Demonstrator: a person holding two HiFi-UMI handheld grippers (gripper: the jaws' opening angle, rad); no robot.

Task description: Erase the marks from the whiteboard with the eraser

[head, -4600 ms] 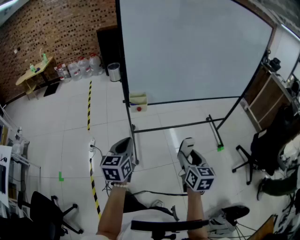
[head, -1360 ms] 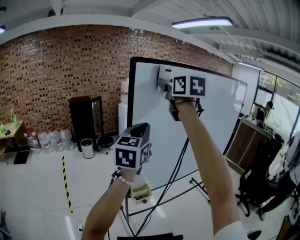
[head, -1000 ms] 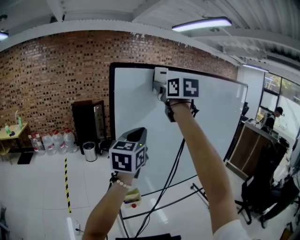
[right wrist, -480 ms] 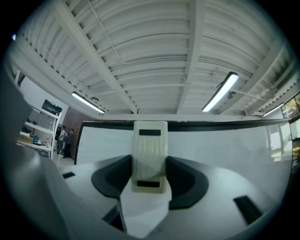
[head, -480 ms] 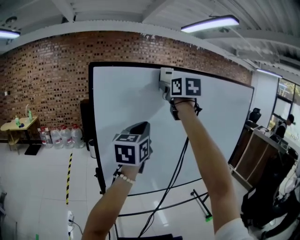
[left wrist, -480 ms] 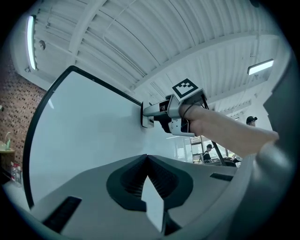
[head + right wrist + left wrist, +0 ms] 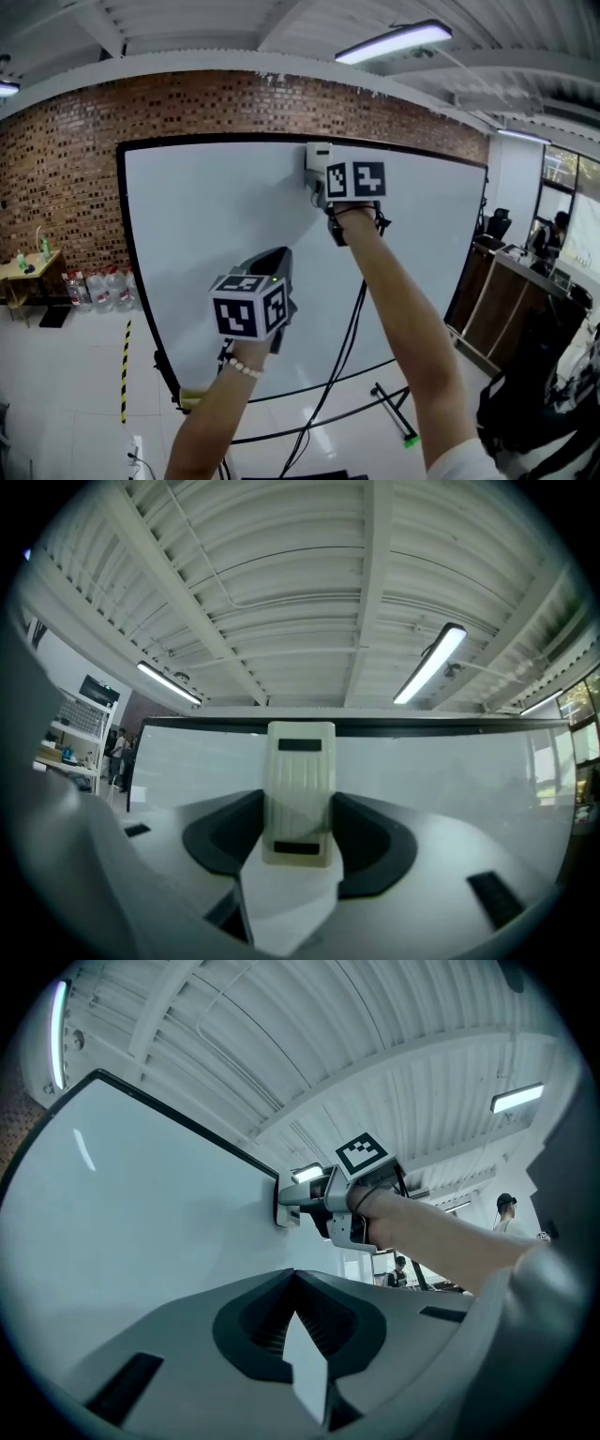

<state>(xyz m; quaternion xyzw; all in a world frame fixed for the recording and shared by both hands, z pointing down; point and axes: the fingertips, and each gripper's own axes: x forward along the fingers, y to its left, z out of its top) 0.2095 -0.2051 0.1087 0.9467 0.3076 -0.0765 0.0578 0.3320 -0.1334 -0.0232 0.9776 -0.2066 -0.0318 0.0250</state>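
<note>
Eraser (image 7: 298, 761) pinched by right tongs (image 7: 298, 834) on whiteboard (image 7: 206, 225); left tongs (image 7: 296, 1309) together; brick wall (image 7: 56, 155) behind.

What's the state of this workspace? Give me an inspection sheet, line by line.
Surface: whiteboard, no marks seen.
Job's things: eraser, flat against the board near its top edge.
Clutter: water bottles and a small table by the brick wall.
Grippers: right gripper shut on the eraser; left gripper shut, empty, in front of the board.
Cables: black cable hanging below the right arm.
Surroundings: ceiling light lit; a person far right.
</note>
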